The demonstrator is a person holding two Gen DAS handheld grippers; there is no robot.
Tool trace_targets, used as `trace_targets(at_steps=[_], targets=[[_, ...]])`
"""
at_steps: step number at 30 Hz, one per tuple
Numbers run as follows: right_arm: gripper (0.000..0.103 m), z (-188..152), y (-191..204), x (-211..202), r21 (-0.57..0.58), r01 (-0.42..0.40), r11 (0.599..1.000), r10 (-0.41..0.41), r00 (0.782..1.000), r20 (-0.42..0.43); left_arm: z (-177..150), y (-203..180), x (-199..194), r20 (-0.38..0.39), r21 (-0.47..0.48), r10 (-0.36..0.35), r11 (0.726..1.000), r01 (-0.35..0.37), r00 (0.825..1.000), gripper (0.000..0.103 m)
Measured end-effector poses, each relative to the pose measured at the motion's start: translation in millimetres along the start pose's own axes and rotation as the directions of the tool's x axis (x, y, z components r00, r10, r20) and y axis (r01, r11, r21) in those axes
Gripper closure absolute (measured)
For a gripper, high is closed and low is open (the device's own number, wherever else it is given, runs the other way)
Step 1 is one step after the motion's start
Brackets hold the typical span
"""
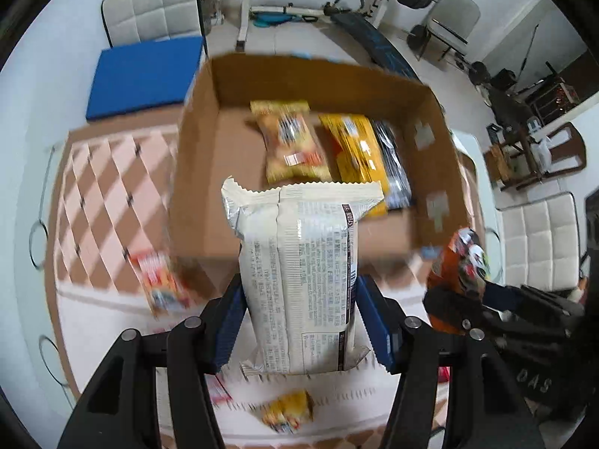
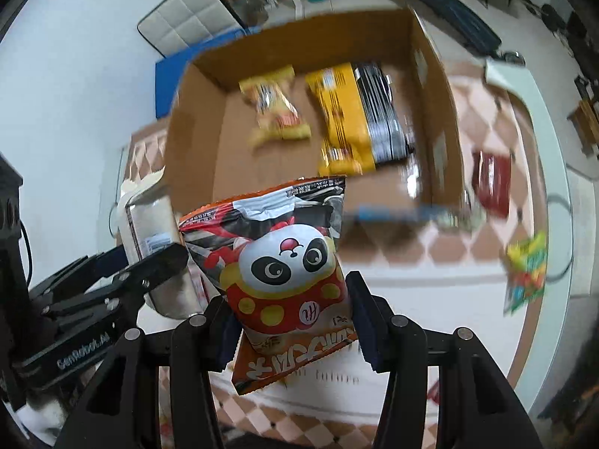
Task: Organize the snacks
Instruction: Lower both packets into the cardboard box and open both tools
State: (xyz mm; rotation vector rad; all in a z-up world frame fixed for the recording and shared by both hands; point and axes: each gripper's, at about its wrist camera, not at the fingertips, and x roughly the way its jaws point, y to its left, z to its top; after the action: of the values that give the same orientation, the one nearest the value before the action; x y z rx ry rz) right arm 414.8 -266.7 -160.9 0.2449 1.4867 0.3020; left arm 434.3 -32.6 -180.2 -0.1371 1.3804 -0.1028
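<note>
Left gripper: clamped on a cream foil snack packet, long axis pointing away, toward the open brown cardboard box just beyond, nearer this hand. Right gripper: clamped on an orange panda-print snack bag, upright; the box lies ahead, holding yellow and black packets.

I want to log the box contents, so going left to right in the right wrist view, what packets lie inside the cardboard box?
Small yellow-orange snack packet → larger yellow packet → black and silver packet, all in the cardboard box.
</note>
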Motion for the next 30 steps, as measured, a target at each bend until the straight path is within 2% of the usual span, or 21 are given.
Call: trace_targets(at_steps=[4, 10, 19, 30], targets=[[0.048, 29, 33, 24, 0.005, 0.017, 1.0, -0.017, 1.0, 0.019, 34, 16, 22, -0.027, -0.006, 0.025, 1.0, -0.025, 0.999, 0.047], [0.048, 65, 41, 66, 0.028, 0.025, 0.999, -0.024, 1.0, -0.019, 63, 29, 60, -0.105, -0.006, 0.051, 0.999, -0.051, 0.993, 0.047], [0.048, 83, 34, 135, 0.049, 0.039, 0.998, -0.035, 0.995, -0.095, 77, 34, 104, -0.209, -0.005, 0.05, 0.999, -0.052, 0.977, 0.046], [0.046, 93, 33, 174, 0.046, 0.047, 0.998, -0.04, 0.99, -0.136, 78, 42, 126, -0.27, -0.025, 0.047, 0.998, -0.055, 0.962, 0.044]])
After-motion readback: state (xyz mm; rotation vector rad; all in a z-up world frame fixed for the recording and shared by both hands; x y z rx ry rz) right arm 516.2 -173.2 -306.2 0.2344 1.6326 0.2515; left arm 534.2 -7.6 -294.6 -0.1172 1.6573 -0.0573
